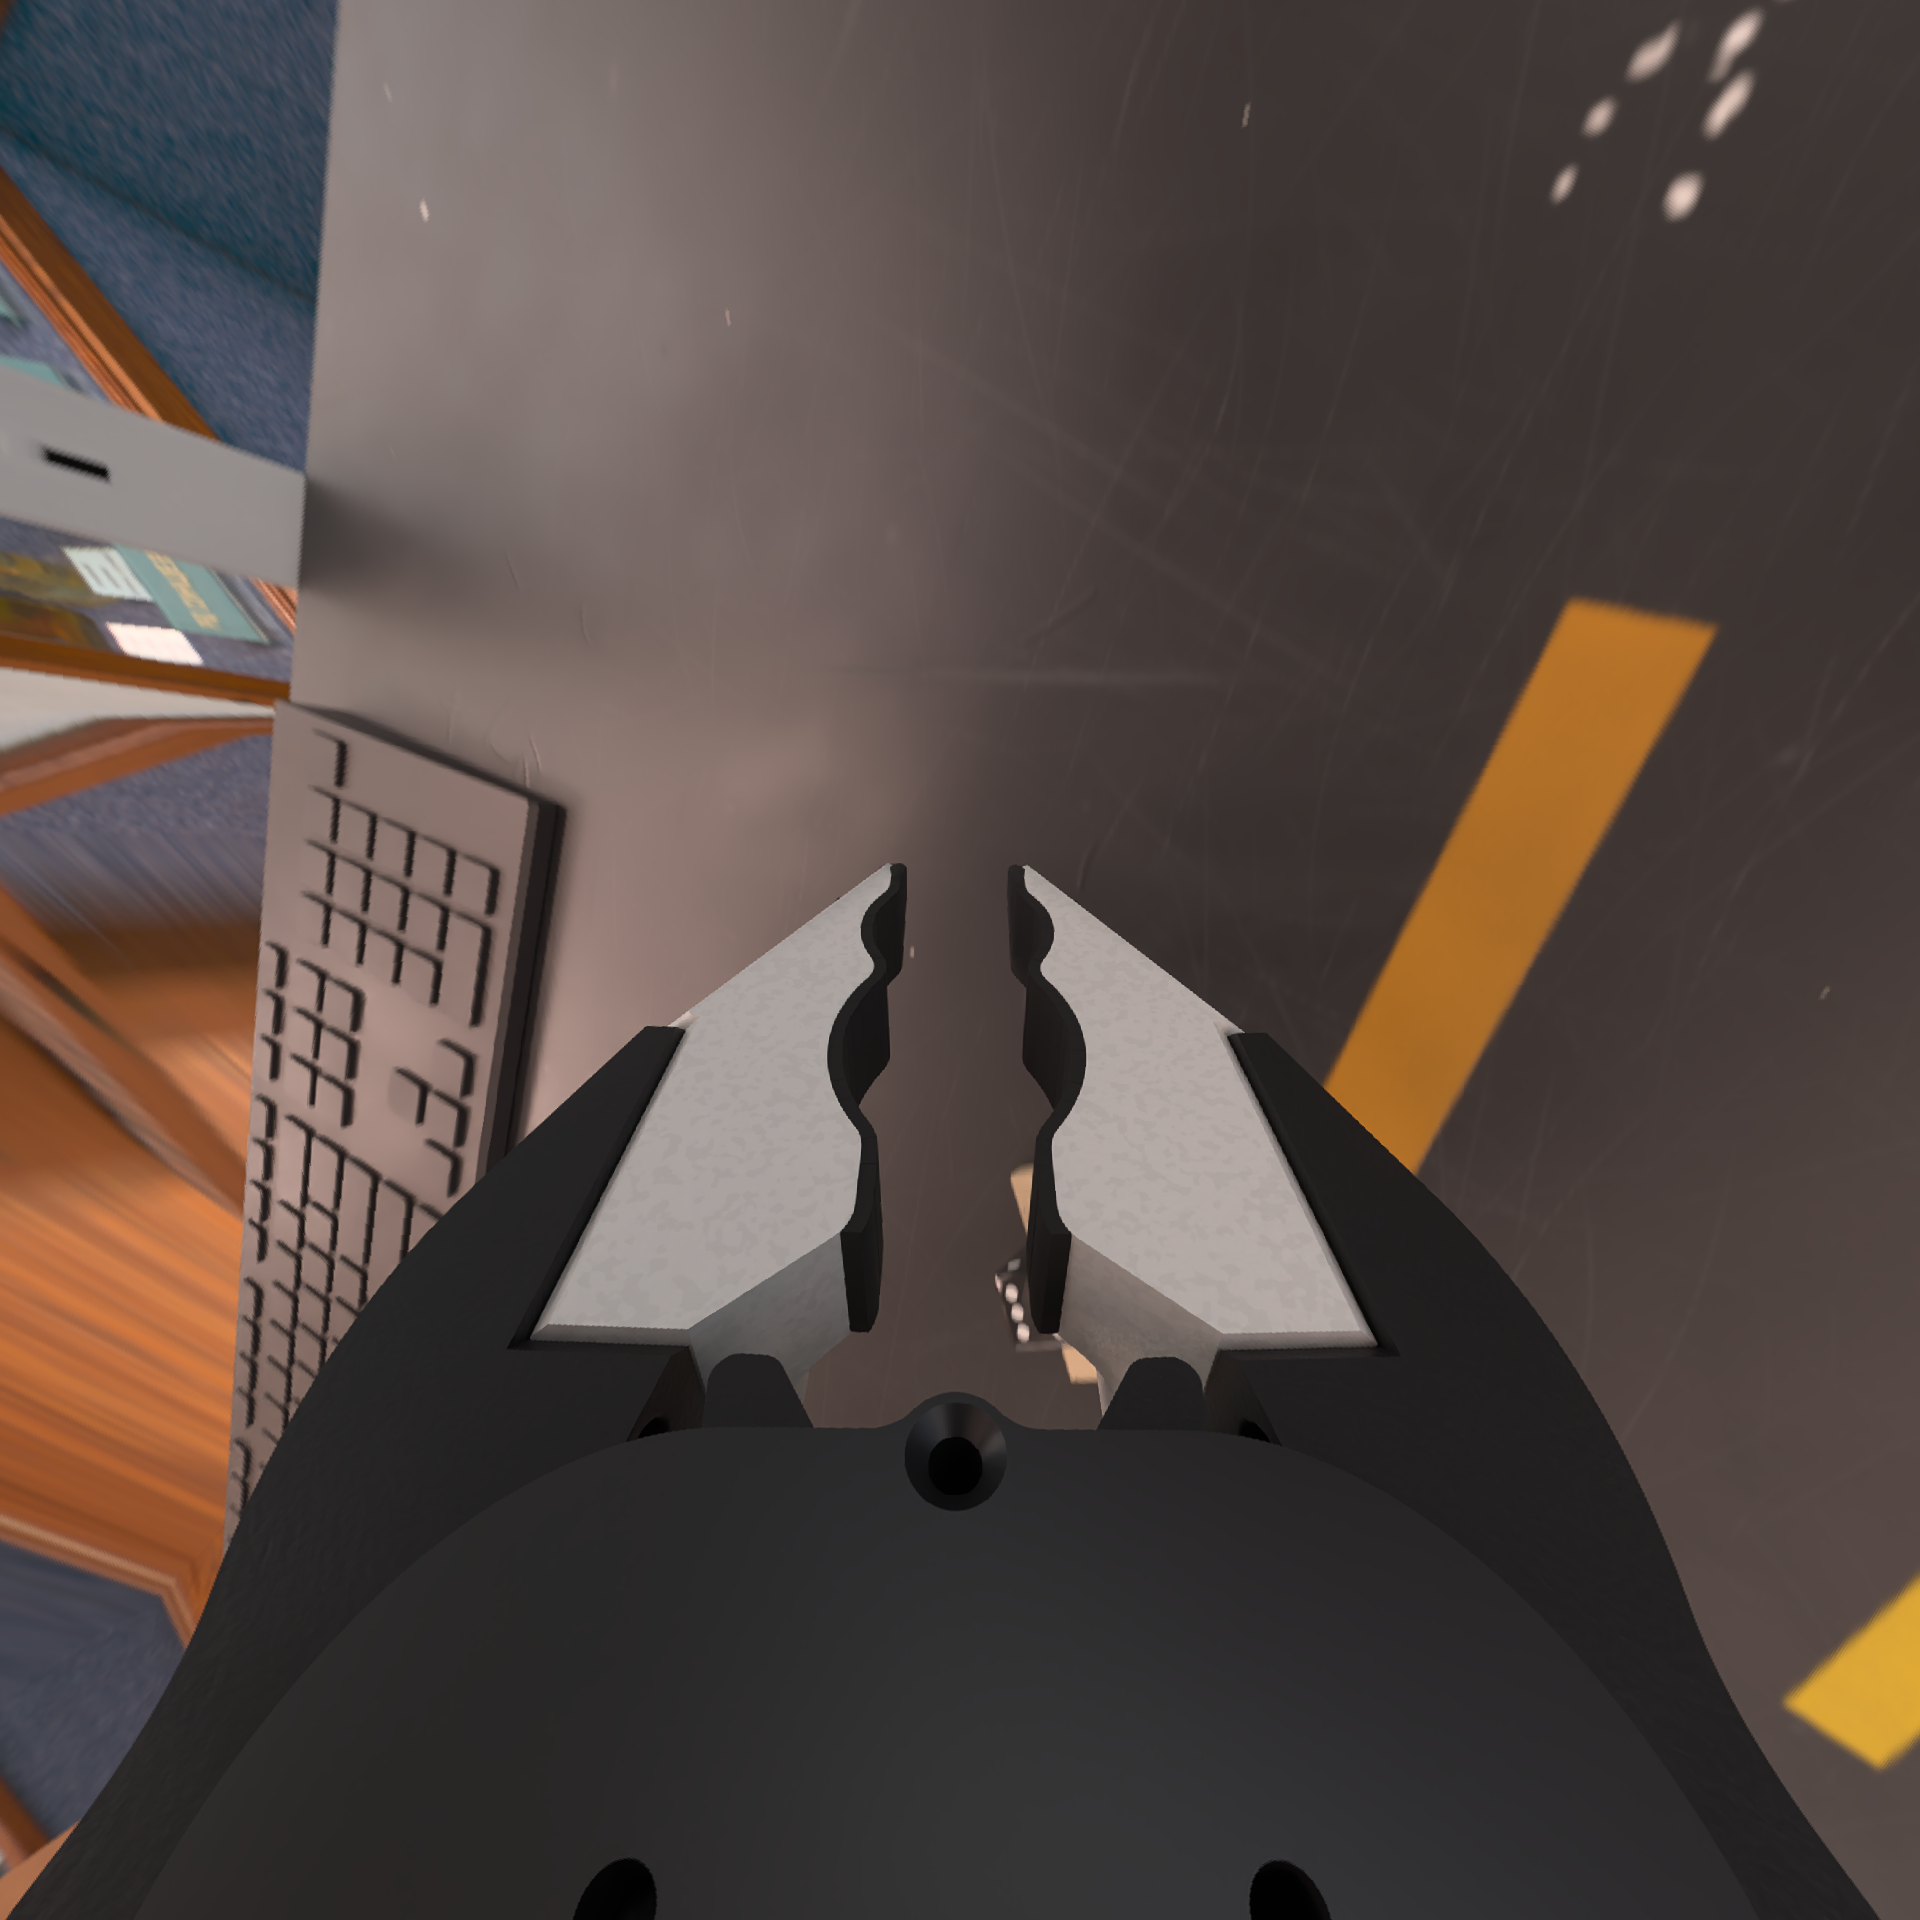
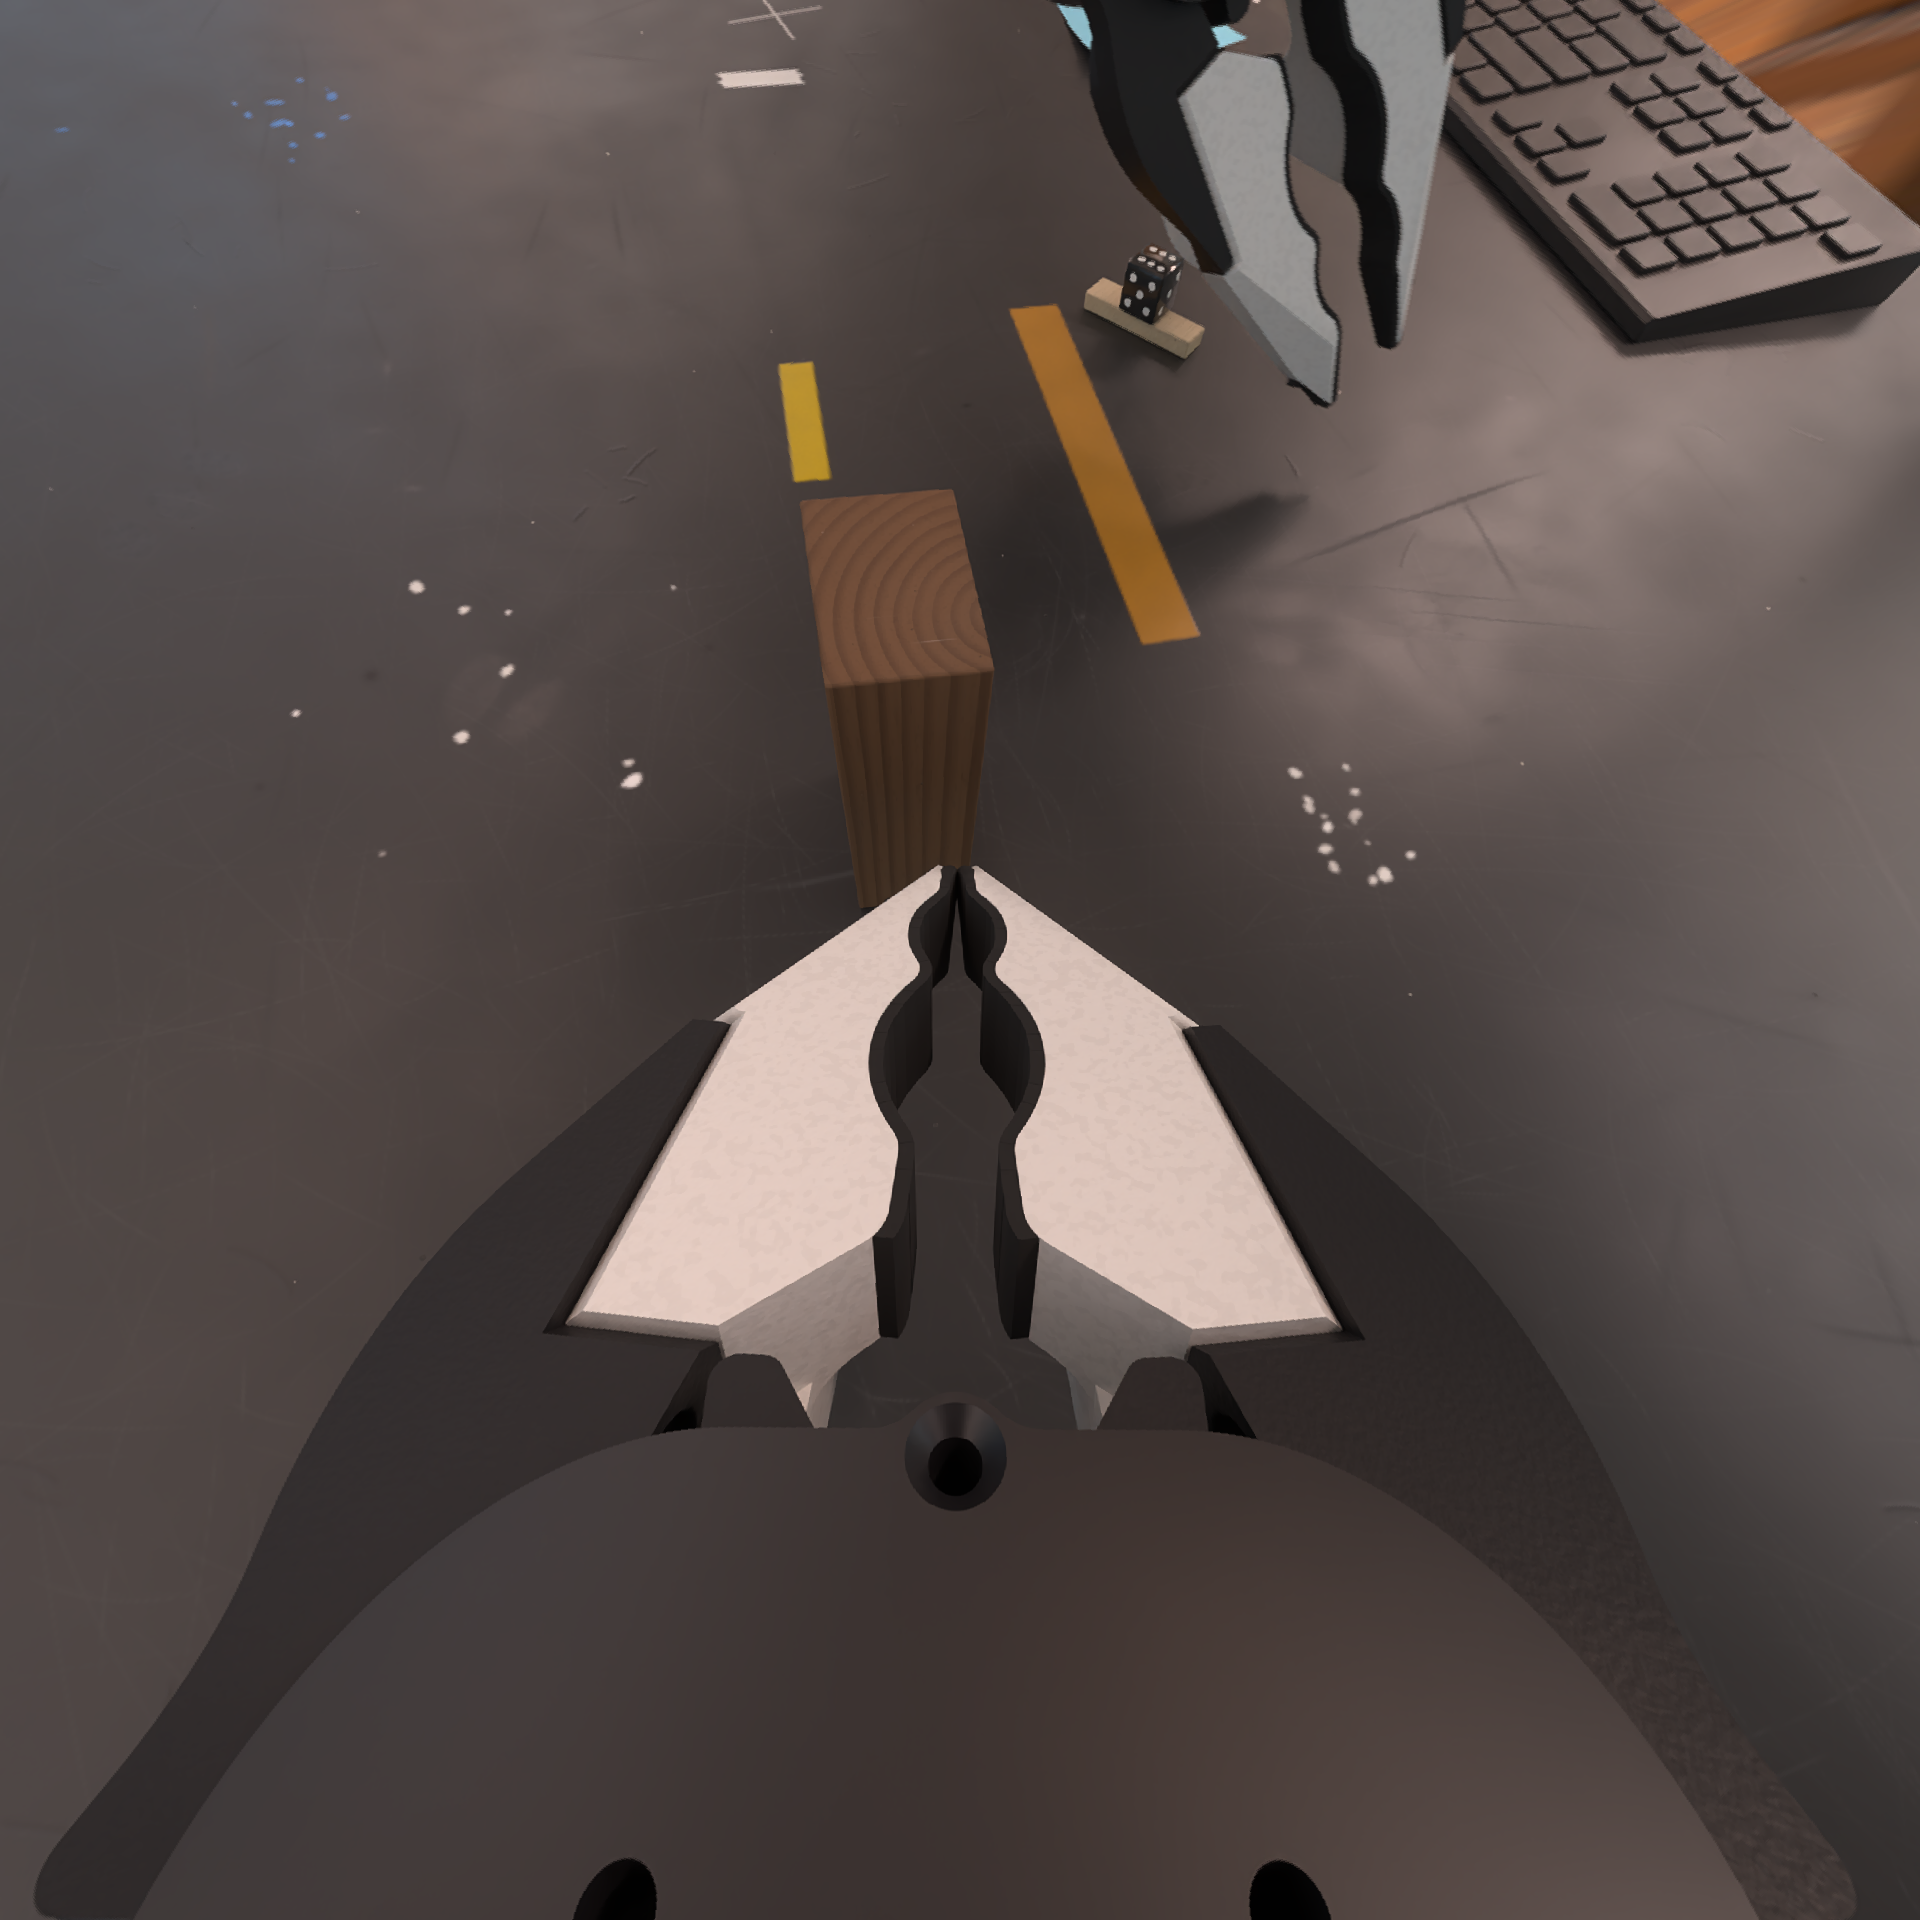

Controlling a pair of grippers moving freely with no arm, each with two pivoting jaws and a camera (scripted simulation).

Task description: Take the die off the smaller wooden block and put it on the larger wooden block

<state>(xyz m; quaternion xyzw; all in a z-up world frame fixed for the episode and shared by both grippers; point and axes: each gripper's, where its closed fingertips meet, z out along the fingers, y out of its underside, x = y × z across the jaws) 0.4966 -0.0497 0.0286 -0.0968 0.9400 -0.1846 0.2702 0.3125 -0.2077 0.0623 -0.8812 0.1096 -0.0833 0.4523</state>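
Your left tongs (image 2: 1351,364) hang parted and empty beside the die (image 2: 1148,283), which sits on the small block (image 2: 1143,320), seemingly untouched, while your right tongs (image 2: 957,875) rest closed, empty, before the large block (image 2: 899,592), so grasp, carry and placing all remain.

Readable text: none that can be made out.
Die (image 2: 1146,283): black, white pips only.
Keyboard (image 2: 1683,156): keys blank.
Wall posters (image 1: 156,603): lettering too blurred to read.
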